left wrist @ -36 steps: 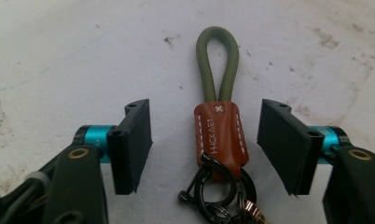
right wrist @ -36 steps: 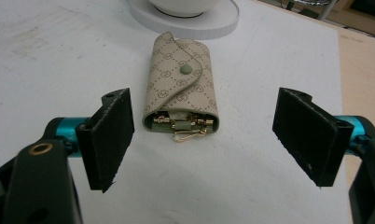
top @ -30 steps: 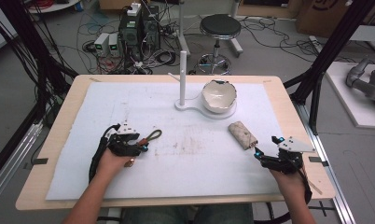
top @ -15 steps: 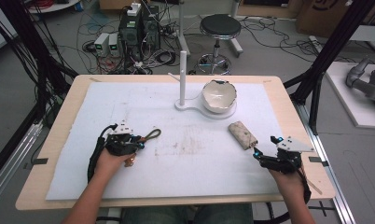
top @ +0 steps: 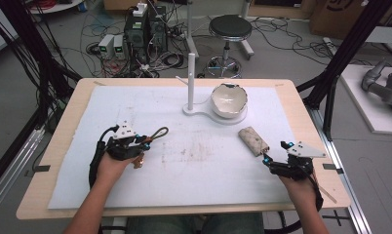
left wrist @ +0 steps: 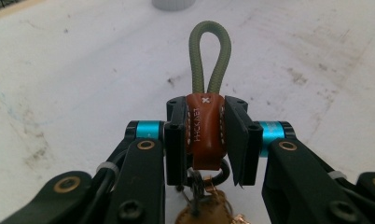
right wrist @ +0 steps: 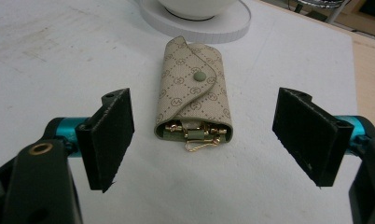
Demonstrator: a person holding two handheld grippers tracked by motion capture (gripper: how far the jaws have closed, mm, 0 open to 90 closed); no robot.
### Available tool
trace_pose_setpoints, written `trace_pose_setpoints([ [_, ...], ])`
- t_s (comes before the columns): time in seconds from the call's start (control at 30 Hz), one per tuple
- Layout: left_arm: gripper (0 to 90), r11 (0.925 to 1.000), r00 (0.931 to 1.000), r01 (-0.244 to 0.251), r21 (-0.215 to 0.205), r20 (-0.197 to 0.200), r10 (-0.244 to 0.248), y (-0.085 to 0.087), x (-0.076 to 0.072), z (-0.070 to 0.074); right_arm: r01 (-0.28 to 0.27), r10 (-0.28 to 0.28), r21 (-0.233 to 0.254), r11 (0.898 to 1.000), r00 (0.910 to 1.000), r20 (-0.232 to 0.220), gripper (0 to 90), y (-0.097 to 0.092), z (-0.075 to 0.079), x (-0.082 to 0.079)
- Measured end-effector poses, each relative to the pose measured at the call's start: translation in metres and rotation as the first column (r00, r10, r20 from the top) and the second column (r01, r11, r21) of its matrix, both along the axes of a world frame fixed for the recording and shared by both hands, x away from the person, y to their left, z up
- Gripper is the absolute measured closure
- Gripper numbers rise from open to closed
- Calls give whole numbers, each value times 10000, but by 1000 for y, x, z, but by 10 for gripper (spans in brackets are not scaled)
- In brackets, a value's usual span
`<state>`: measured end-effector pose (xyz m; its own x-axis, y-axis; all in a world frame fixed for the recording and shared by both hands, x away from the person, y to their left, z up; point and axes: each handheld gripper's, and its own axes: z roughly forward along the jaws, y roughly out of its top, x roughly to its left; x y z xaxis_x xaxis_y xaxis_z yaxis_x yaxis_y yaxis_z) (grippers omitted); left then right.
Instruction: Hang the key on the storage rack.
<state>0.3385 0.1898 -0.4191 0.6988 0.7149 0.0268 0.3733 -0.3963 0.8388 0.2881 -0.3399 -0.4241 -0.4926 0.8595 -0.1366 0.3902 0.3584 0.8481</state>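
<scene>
My left gripper (left wrist: 205, 135) is shut on a key strap: its pads squeeze the brown leather tab (left wrist: 204, 128), and an olive cord loop (left wrist: 210, 56) sticks out ahead. A metal ring and small trinkets hang below the tab. In the high view the left gripper (top: 144, 141) is lifted a little off the mat, the cord loop (top: 159, 132) pointing right. My right gripper (right wrist: 202, 135) stands open, its jaws either side of a beige patterned key pouch (right wrist: 194, 88) that lies just ahead on the mat, gold hooks showing at its near end. In the high view the right gripper (top: 267, 160) is beside the pouch (top: 253, 140).
A white stand (top: 206, 108) with an upright post (top: 190, 80) holds a white bowl (top: 228, 100) at the back middle of the white mat (top: 194, 165). A stool and cables lie on the floor beyond the table.
The left gripper has closed on the strap's leather tab and lifted it slightly off the mat. The right hand and the pouch have stayed put.
</scene>
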Motion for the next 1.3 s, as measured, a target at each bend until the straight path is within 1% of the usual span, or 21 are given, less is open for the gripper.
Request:
trace_pose_setpoints([
  [0.03, 705, 10000, 10000, 18, 17, 90, -18, 0, 0, 4, 10, -10, 29, 10000, 10000, -12, 209, 1, 0, 0],
  [0.07, 705, 10000, 9997, -22, 74, 255, 20, -1, 1, 12, -5, 5, 35, 10000, 10000, 0, 209, 1, 0, 1],
  [0.13, 705, 10000, 9992, -37, 76, 389, 34, -2, 3, 20, 0, 0, 53, 10000, 10000, -16, 209, 1, 0, 1],
  [0.17, 705, 10000, 9992, -37, 76, 389, 34, -2, 3, 20, -7, 7, 74, 10000, 10000, -16, 209, 0, 0, 2],
  [0.23, 705, 10000, 9984, -71, -32, 559, 72, -4, 6, 29, -18, 19, 77, 10000, 10000, -12, 209, 0, 0, 2],
  [0.37, 705, 9998, 9962, 61, -181, 869, -45, -11, 11, 49, -60, 60, 102, 9999, 10000, -46, 209, 3, 0, 4],
  [0.4, 705, 9997, 9943, 148, -201, 1059, -126, -15, 14, 60, -77, 77, 86, 9999, 10000, -35, 209, 3, 0, 4],
  [0.43, 705, 9997, 9943, 148, -201, 1059, -126, -15, 14, 60, -92, 92, 79, 9999, 10000, -19, 209, 3, 0, 5],
  [0.47, 705, 9994, 9929, 197, -274, 1177, -164, -18, 18, 69, -100, 100, 76, 9999, 9999, -20, 209, 4, 0, 5],
  [0.5, 705, 9994, 9929, 197, -274, 1177, -164, -18, 18, 69, -100, 100, 76, 9999, 9999, -20, 209, 4, 0, 5],
  [0.53, 705, 9994, 9921, 225, -255, 1239, -191, -19, 19, 73, -122, 122, 70, 9999, 9999, -52, 209, 5, 0, 5],
  [0.57, 705, 9992, 9916, 205, -337, 1284, -160, -21, 21, 78, -122, 122, 70, 9999, 9999, -52, 209, 5, 0, 5],
  [0.77, 705, 9996, 9846, 227, -147, 1738, -199, -34, 32, 103, -212, 212, 34, 9998, 9998, -64, 209, 8, -1, 6],
  [0.87, 705, 9996, 9815, 230, -177, 1907, -192, -39, 37, 114, -198, 199, 31, 9998, 9998, -76, 209, 7, -2, 7],
  [0.9, 705, 9996, 9794, 196, -184, 2014, -155, -41, 40, 119, -191, 191, 50, 9998, 9998, -85, 209, 7, -2, 6],
  [0.93, 705, 9996, 9794, 196, -184, 2014, -155, -41, 40, 119, -191, 191, 50, 9998, 9998, -85, 209, 7, -2, 6],
  [1.0, 705, 9996, 9783, 239, -163, 2060, -201, -47, 45, 125, -166, 167, 53, 9998, 9998, -85, 209, 6, -2, 7],
  [1.03, 705, 9996, 9783, 239, -163, 2060, -201, -47, 45, 125, -171, 171, 32, 9998, 9998, -78, 209, 6, -2, 7],
  [1.2, 705, 9992, 9745, 318, -262, 2230, -251, -59, 53, 137, -172, 173, 49, 9998, 9998, -99, 209, 6, -2, 7],
  [1.27, 705, 9992, 9734, 298, -251, 2279, -233, -64, 58, 140, -145, 146, 79, 9999, 9998, -105, 209, 6, -2, 7],
  [1.3, 705, 9990, 9737, 291, -325, 2270, -210, -66, 60, 141, -154, 155, 82, 9998, 9998, -117, 209, 5, -2, 7],
])
